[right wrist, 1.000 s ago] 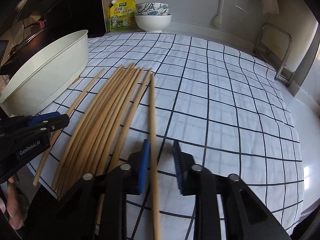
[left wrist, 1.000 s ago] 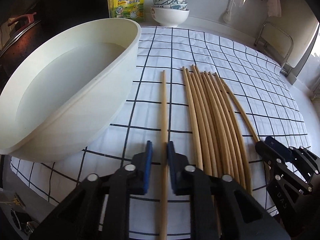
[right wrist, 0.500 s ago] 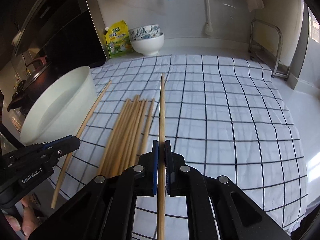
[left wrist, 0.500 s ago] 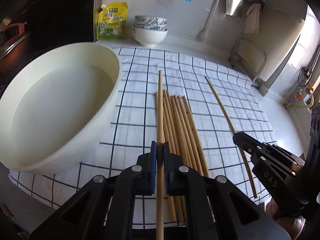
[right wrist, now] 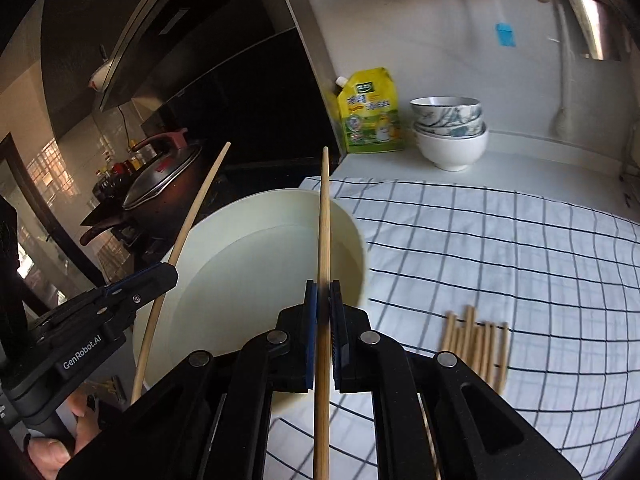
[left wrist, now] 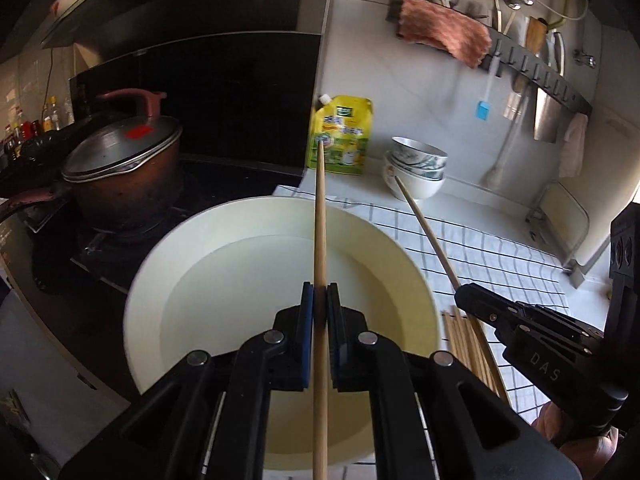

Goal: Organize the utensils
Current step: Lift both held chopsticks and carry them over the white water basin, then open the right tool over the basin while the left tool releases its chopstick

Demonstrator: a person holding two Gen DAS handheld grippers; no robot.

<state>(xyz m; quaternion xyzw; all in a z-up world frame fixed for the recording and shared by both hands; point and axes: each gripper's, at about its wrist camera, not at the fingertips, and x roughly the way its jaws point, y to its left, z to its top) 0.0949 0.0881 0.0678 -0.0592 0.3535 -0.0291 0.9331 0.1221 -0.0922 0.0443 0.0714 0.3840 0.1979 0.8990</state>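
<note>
Each hand-held gripper (left wrist: 320, 294) pinches a chopstick (left wrist: 320, 216) seemingly above the basin (left wrist: 416, 280).

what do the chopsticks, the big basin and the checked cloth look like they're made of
Chopsticks: pale tan, matte, no shine, so probably bare wood or bamboo; the grain is too fine to tell which.
Basin: cream, smooth and evenly coloured with a soft sheen and thin rim, likely plastic, though enamel or ceramic is possible.
Cloth: white woven fabric with dark grid lines, lying soft and slightly rumpled, likely cotton.
</note>
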